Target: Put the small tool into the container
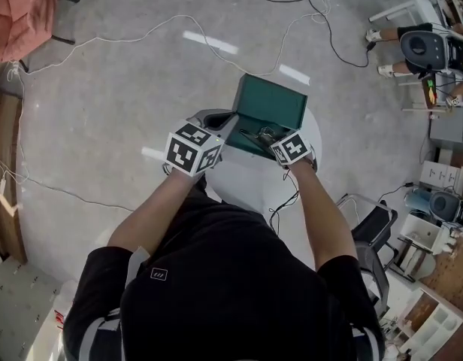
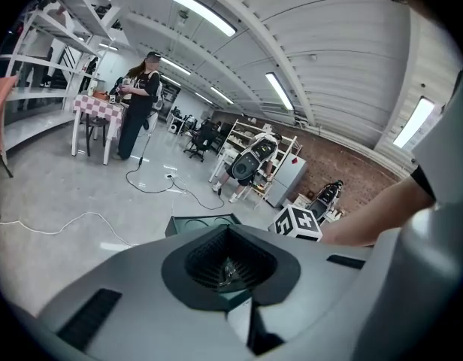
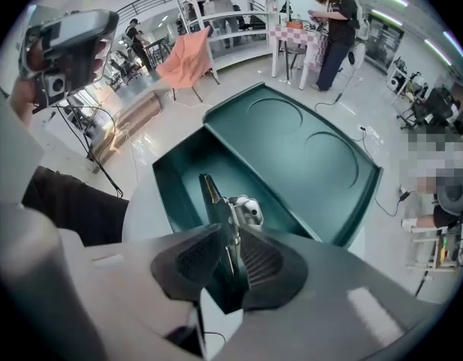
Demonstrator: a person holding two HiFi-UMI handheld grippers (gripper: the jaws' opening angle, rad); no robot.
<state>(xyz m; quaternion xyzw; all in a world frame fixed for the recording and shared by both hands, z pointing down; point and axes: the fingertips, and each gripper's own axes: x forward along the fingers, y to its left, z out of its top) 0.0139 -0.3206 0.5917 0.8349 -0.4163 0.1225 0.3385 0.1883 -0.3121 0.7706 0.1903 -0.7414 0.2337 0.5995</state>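
Observation:
The container [image 1: 270, 105] is a dark green box with its lid standing open, on a round white table [image 1: 243, 177]. In the right gripper view its inside [image 3: 179, 175] and its lid [image 3: 307, 145] lie just beyond my jaws. My right gripper [image 3: 228, 256] is shut on the small tool [image 3: 215, 201], a thin metal piece with a silver knob, held over the box's near edge. From the head view, the right gripper [image 1: 267, 136] sits at the box's front. My left gripper [image 1: 216, 120] hovers by the box's left side, with the jaws together [image 2: 230, 265] and nothing clearly in them.
Cables [image 1: 141, 32] trail across the grey floor around the table. A seated person [image 1: 423, 47] and shelving are at the far right, and an orange cloth [image 1: 17, 13] hangs at the far left. Another person stands by a checkered table [image 2: 96, 107] far off.

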